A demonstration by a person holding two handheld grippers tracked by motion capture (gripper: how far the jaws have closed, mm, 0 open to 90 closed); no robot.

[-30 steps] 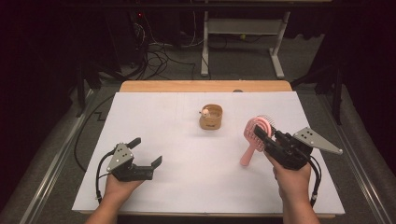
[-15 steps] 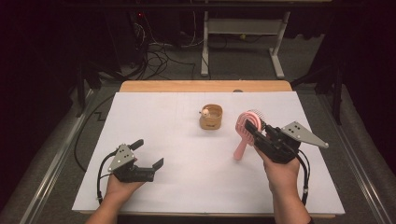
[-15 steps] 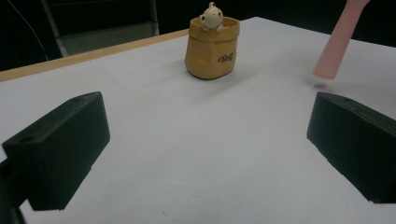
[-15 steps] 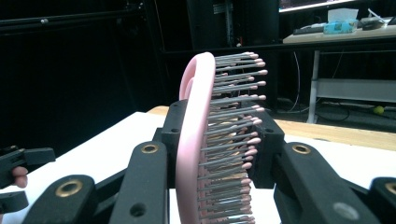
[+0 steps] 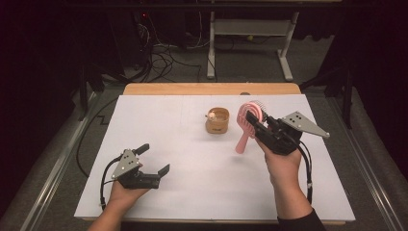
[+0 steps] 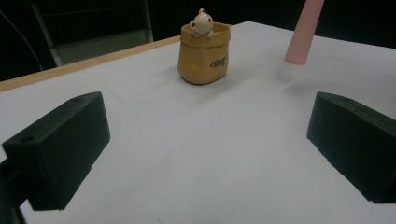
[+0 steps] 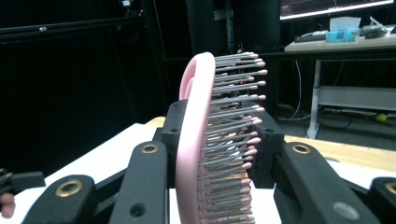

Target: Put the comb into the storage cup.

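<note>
A pink hairbrush (image 5: 242, 141) hangs above the white table, head up and handle pointing down-left, with my right gripper (image 5: 252, 120) shut on its head. In the right gripper view the brush (image 7: 194, 140) stands edge-on between the jaws of my right gripper (image 7: 219, 126), bristles to the right. A small tan pot (image 5: 217, 120) with a little figure at its rim sits just left of the brush. My left gripper (image 5: 154, 159) rests open at the front left with nothing in it. From the left gripper (image 6: 205, 149) view, the pot (image 6: 204, 53) is ahead and the pink handle (image 6: 303, 32) hovers to its right.
The white sheet (image 5: 192, 192) covers the table, with a wooden edge (image 5: 211, 89) at the back. Cables trail from both grippers toward the front edge. Dark floor, cables and a desk frame lie beyond the table.
My right gripper has carried the brush leftward and slightly up, closer to the tan pot. The left gripper has stayed where it was.
</note>
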